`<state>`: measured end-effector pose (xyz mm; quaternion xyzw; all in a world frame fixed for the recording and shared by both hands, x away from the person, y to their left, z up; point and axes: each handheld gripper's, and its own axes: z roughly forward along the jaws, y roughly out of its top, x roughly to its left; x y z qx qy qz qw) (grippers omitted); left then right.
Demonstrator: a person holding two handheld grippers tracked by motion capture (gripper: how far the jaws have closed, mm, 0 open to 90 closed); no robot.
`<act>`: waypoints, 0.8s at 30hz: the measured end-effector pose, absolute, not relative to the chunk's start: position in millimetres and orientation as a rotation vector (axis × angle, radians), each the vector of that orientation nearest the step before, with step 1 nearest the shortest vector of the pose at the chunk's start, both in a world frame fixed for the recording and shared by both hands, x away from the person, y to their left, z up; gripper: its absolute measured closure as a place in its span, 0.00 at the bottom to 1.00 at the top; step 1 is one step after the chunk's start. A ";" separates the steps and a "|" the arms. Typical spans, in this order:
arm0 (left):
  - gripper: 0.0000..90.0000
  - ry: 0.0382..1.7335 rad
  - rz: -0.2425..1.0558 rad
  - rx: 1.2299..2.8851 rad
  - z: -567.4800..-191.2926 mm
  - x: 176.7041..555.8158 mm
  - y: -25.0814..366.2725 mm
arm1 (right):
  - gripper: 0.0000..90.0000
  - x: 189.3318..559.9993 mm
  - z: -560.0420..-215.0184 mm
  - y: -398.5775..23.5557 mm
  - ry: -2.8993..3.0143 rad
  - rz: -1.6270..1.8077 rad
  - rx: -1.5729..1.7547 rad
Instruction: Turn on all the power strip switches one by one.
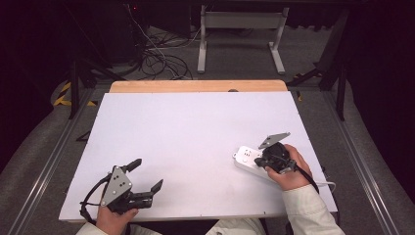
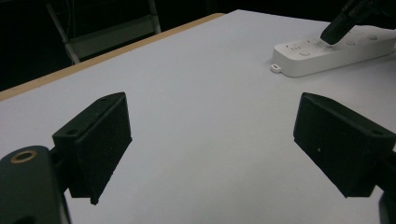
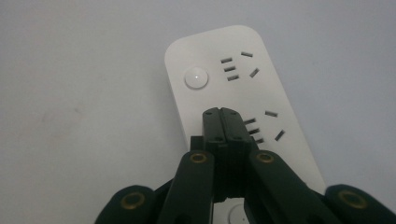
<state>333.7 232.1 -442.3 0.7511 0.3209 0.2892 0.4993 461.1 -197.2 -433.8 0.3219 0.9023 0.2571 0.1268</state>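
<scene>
A white power strip (image 1: 246, 157) lies on the right part of the white table (image 1: 195, 137). It has a round button (image 3: 196, 77) at its end and socket slots along its top. My right gripper (image 1: 258, 161) is shut with nothing between its jaws. Its joined tips (image 3: 222, 114) point down onto the strip (image 3: 224, 88) beside the second group of slots; the left gripper view shows the right gripper (image 2: 329, 38) meeting the strip's top (image 2: 322, 56). My left gripper (image 1: 148, 174) rests near the front left edge, wide open and empty (image 2: 219, 135).
The strip's white cord (image 1: 328, 185) runs off toward the table's right edge. A wooden strip (image 1: 195, 86) borders the far side of the table. Beyond it on the floor are tangled cables (image 1: 156, 58) and a white desk frame (image 1: 240, 29).
</scene>
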 end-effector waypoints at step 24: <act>0.13 0.769 0.709 1.822 -441.8 333.1 232.1 | 1.00 464.1 -439.2 -195.5 2.653 0.753 0.978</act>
